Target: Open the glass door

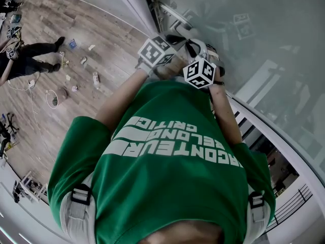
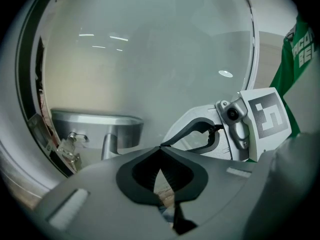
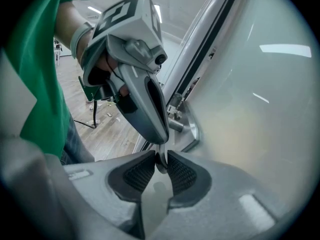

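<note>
The frosted glass door (image 1: 244,24) fills the right of the head view. Its metal lock plate and handle (image 2: 95,121) sit at the door's edge, with a key (image 2: 75,138) hanging beside them. The same plate (image 3: 189,129) shows in the right gripper view. Both grippers meet tip to tip in front of it. My left gripper (image 2: 161,149) (image 1: 175,38) is shut, its tips touching. My right gripper (image 3: 160,161) (image 1: 197,47) is shut on a thin metal piece (image 3: 160,159) between its pads. Where that piece comes from is hidden.
The door frame (image 3: 200,49) runs up beside the lock. A wooden floor (image 1: 61,50) with scattered small items lies to the left, where a person in black (image 1: 25,57) sits. A railing (image 1: 289,202) shows at the lower right.
</note>
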{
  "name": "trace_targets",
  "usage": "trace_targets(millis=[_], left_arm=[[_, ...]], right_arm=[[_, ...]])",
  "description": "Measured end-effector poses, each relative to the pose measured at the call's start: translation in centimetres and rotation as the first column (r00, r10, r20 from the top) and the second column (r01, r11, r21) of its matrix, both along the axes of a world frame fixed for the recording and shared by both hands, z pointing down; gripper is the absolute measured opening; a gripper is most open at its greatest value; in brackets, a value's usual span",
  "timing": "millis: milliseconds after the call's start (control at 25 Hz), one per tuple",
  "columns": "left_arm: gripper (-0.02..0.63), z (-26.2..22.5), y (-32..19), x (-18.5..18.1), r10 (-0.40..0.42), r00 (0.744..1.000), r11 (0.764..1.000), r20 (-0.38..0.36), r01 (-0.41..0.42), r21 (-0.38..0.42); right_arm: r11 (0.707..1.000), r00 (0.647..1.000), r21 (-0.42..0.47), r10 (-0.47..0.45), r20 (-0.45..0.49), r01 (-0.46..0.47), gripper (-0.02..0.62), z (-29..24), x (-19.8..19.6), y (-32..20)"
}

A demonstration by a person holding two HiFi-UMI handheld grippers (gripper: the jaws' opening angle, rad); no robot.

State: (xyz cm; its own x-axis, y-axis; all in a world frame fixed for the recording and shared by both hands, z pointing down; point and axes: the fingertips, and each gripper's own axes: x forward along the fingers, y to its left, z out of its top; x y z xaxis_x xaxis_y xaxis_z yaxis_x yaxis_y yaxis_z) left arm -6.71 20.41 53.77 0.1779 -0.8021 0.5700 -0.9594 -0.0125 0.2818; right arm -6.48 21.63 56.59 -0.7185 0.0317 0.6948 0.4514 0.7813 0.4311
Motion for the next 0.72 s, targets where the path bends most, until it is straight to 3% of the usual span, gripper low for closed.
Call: trace_targets(millis=[560,720], left_arm=[[0.015,-0.9,-2.8,-0.8,-0.012,1.000,1.000,0.018,0.012,-0.018],[0.015,-0.2,-4.2,-2.0,-0.015,0.999,0.999,0.031,0.016,-0.037]], right_arm=[[0.999,0.999,-0.032,0.043,0.004,-0.042,0.061,-0.8,-0.9,-2.8],[0.993,0.998,-0.099,0.068,0.000,-0.068,0.060,-0.4,-2.3,-4.2]])
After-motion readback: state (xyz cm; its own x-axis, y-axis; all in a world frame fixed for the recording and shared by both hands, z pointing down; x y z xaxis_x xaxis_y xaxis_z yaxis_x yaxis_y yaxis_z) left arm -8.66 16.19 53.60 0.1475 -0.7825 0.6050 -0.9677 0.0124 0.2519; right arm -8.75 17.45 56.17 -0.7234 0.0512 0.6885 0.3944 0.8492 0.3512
